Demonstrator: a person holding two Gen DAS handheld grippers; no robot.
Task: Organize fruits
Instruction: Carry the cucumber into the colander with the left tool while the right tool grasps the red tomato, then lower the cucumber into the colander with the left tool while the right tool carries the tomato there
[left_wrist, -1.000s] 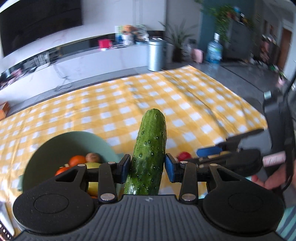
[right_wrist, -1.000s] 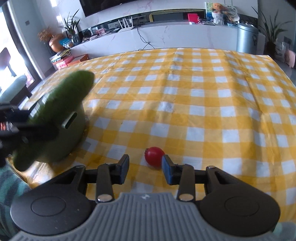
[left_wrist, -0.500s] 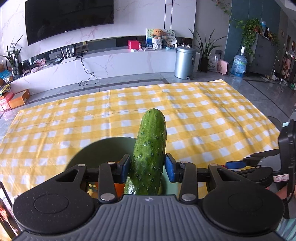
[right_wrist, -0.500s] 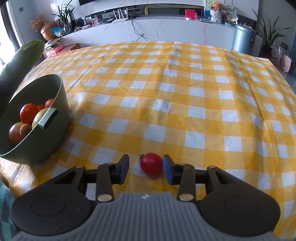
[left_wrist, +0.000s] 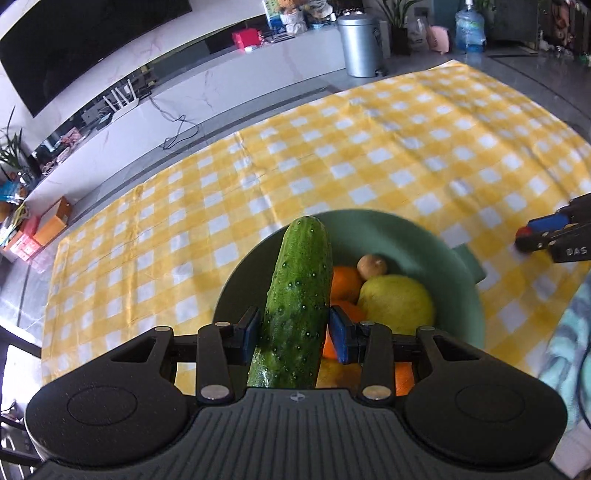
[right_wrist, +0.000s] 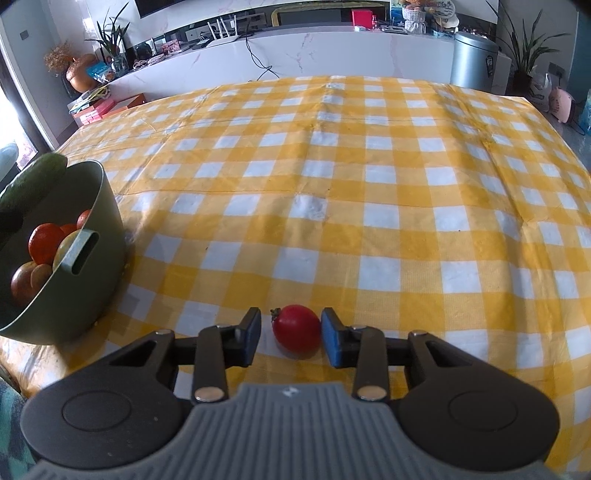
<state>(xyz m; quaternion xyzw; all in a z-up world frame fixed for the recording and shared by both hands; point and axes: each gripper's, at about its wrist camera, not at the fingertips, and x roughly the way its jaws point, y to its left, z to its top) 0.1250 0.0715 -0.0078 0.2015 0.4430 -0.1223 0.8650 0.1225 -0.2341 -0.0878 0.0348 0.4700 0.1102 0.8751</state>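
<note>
My left gripper (left_wrist: 293, 334) is shut on a green cucumber (left_wrist: 297, 295) and holds it over the green bowl (left_wrist: 421, 236), which holds oranges (left_wrist: 345, 282), a yellow-green fruit (left_wrist: 397, 304) and a small brown fruit (left_wrist: 371, 266). My right gripper (right_wrist: 291, 336) is open, low on the tablecloth, with a small red tomato (right_wrist: 296, 331) between its blue pads, close to the right one. The bowl (right_wrist: 107, 206) stands at the left of the right wrist view, with the cucumber's tip (right_wrist: 40, 173) above its rim. The right gripper also shows at the left wrist view's right edge (left_wrist: 546, 236).
A yellow-and-white checked cloth (right_wrist: 332, 177) covers the table. The table's near edge lies just below the bowl and my grippers. A TV counter (right_wrist: 314, 44) and a metal bin (right_wrist: 472, 55) stand beyond the far edge.
My left gripper has carried the cucumber over the bowl and tilted down toward it. My right gripper has moved forward, so the tomato now lies between its pads.
</note>
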